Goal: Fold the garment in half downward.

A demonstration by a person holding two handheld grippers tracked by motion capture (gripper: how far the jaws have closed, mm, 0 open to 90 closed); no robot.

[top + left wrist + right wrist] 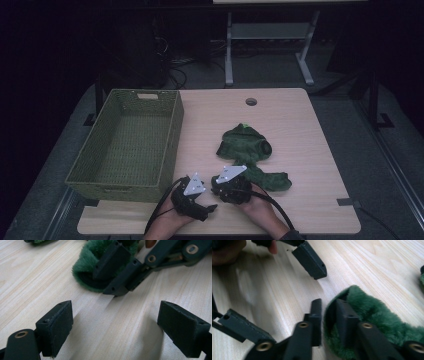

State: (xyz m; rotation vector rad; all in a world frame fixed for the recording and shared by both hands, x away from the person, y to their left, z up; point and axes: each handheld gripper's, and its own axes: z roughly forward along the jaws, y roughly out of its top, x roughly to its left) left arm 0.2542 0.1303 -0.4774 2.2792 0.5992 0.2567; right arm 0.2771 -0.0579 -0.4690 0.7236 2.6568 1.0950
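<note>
A light wooden table (pixel 300 130) carries a green woven basket (pixel 127 145) left of the grippers and a green fuzzy garment (pixel 250 150) just beyond them.

We see a table (pixel 300 150) of pale wood-grain laminate, smooth with a soft sheen. The green garment (pixel 247 147) is fleecy cloth, thick, matt and fuzzy; in the right gripper view its pile looks shaggy along the edge. The basket (pixel 125 145) is woven, a coarse olive weave, matt. We find the left gripper (pixel 115 325) has matt black plastic arms, brass-coloured metal rivets and dull, slightly grainy pads. The right gripper (pixel 329 315) shows the same finish.
</note>
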